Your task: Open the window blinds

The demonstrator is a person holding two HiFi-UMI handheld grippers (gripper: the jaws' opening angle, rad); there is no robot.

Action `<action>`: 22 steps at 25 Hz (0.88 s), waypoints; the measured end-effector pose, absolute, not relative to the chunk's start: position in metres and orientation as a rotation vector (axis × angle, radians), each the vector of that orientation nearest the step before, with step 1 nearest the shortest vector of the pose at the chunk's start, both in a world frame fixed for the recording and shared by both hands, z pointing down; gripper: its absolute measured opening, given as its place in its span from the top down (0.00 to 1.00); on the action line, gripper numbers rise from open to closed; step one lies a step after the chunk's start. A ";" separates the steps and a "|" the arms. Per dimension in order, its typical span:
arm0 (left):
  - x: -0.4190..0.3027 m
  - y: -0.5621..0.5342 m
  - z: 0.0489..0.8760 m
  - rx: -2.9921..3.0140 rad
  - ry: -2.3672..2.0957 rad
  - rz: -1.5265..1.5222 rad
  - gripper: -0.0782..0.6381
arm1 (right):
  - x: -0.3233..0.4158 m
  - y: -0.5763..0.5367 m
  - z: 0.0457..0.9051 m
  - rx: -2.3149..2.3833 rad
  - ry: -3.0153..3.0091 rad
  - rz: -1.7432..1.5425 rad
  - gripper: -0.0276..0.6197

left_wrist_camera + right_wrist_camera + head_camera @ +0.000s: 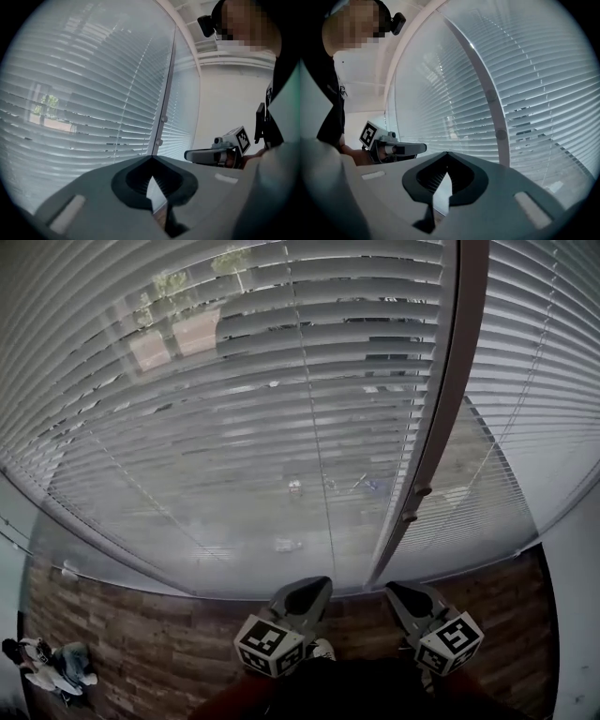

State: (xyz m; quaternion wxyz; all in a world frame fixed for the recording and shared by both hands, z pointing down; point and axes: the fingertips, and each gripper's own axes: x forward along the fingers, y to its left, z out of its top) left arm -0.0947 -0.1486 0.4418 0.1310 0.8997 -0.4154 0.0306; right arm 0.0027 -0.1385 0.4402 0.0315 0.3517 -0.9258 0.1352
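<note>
At the window, dead ahead of both grippers, we note the blinds (234, 409) hanging fully down, their bottom edge close above the wooden floor (141, 634). The slats are tilted part-way, and we make out a tree (169, 282) and pavement through the gaps. A second set, the right-hand blinds (534, 381), hangs beyond a post (445, 409) that splits the window in 2. 2 small knobs (422, 490) sit low on the post, 1 just below the other.

The left gripper (317, 587) is low in the head view, left of the post's foot, and points at the blinds without touching them. In its own view (151, 158) we see the 2 jaws closed tip to tip with nothing held. Only a narrow slit stays behind the tips, and it is empty.

The right gripper (403, 594) is low in the head view, right of the post's foot, and likewise clear of the slats. In its own view (446, 153) the jaws meet at the tips in the same way, gripping nothing.

The 2 grippers sit side by side, near each other but apart, both nosed towards the glass. Each shows in the other's view.

On the floor we note a shoe (322, 649) by the left gripper's marker cube. A small heap (47, 662) lies at far lower left, and we cannot tell what it is.
</note>
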 end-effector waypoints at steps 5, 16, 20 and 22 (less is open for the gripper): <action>-0.111 -0.161 0.435 2.660 -1.108 0.100 0.89 | -0.018 -0.143 0.431 1.172 -2.824 0.407 0.92; -0.098 -0.185 0.446 2.647 -1.111 0.065 0.89 | -0.012 -0.163 0.424 1.141 -2.845 0.302 0.92; -0.090 -0.185 0.438 2.632 -1.151 0.038 0.89 | -0.001 -0.173 0.409 1.121 -2.865 0.242 0.92; -0.086 -0.187 0.435 2.624 -1.175 0.018 0.89 | 0.007 -0.179 0.403 1.120 -2.870 0.222 0.92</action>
